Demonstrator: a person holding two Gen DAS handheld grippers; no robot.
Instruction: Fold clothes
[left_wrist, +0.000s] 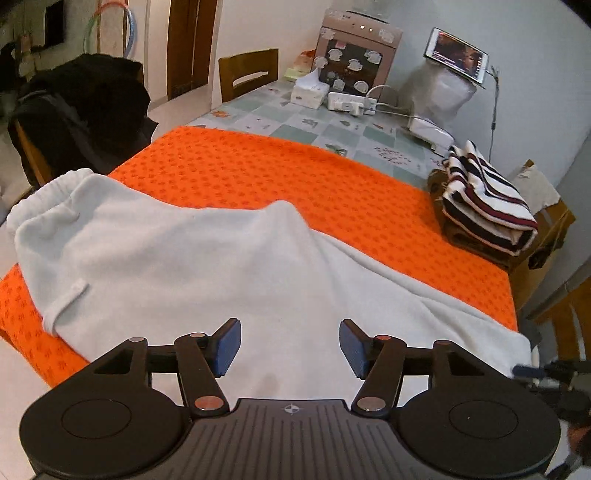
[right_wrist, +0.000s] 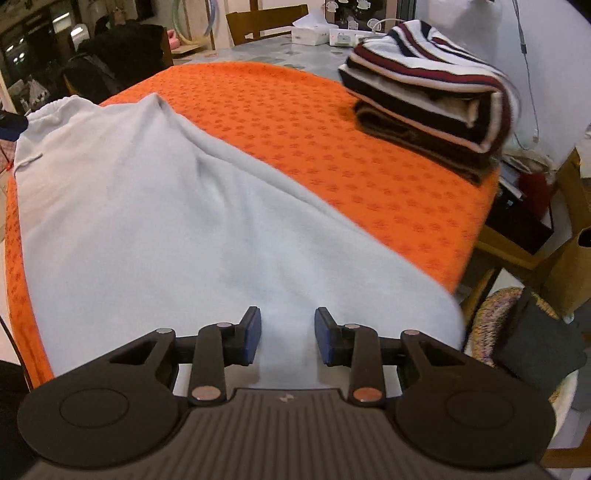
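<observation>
Currently a pale grey-white fleece garment with an elastic gathered waistband (left_wrist: 207, 266) (right_wrist: 155, 214) is lying spread along the near side of an orange dotted textured mat (left_wrist: 295, 177) (right_wrist: 332, 147) that is covering the table, its waistband end reaching the mat's left edge and its other end trailing off the mat's near right corner. The left gripper (left_wrist: 290, 347) is hovering over the near part of the garment with its blue-padded fingers (left_wrist: 227, 347) standing wide apart and holding nothing. The right gripper (right_wrist: 287, 338) is hovering over the garment's right end, its jaws parted somewhat less widely, also gripping nothing. At the mat's far right corner, a folded white knit with dark and maroon stripes (left_wrist: 484, 199) (right_wrist: 432, 88) is sitting on top of a folded brown cloth (right_wrist: 417, 144). Beyond the mat's far edge, a white tissue box (left_wrist: 308, 94) and a white power strip (left_wrist: 351, 103) are resting on the patterned tablecloth (left_wrist: 295, 125).
</observation>
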